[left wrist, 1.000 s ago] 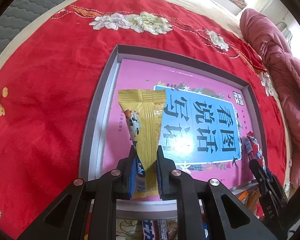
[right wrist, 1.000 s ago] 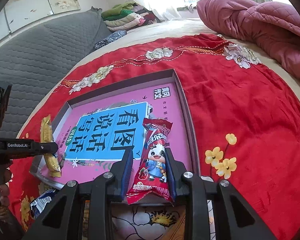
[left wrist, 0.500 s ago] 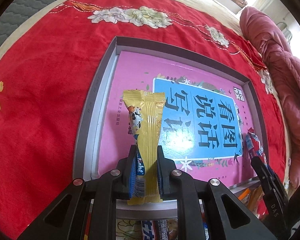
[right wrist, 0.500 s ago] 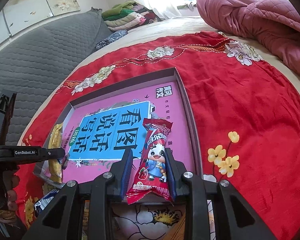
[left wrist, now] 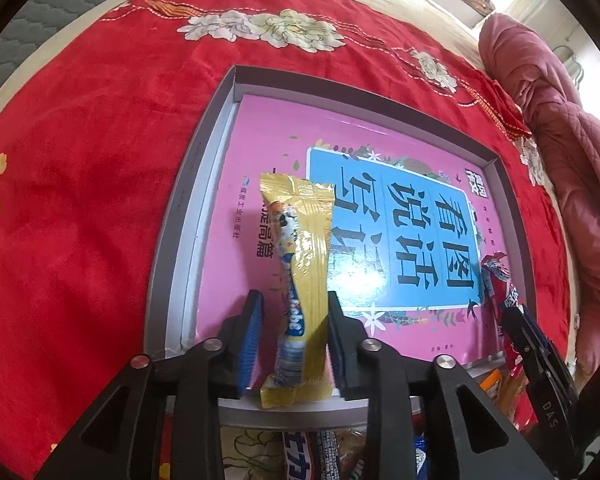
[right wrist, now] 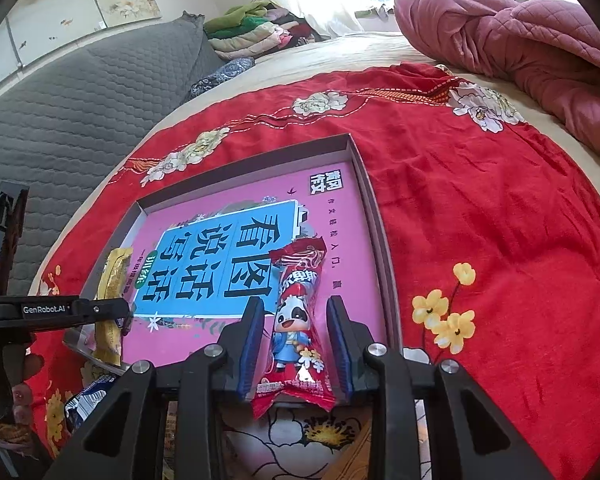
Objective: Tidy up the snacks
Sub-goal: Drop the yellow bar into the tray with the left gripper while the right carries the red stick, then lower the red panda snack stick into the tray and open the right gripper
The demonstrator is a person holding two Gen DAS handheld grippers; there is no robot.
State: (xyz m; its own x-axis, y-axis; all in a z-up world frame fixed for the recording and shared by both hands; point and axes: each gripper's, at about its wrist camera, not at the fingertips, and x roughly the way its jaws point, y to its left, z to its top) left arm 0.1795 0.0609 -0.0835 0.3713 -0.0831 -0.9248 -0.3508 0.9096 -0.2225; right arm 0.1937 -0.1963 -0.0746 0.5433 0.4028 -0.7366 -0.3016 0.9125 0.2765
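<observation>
My left gripper has just been opening; jaws now spread, blue ribbed pads clear of the yellow pack on the left side, right pad just beside it, contact unclear. Pack is long, crinkly foil, crimped ends, lying in the tray along its left edge, near end over the front rim. Tray is shallow grey card, rectangular, glossy pink book flat inside. Red cloth, soft, embroidered flowers, under it all. My right gripper pinches the red pack, shiny film with a panda print, over the tray's right front corner. Quilted pink blanket far right, bunched.
</observation>
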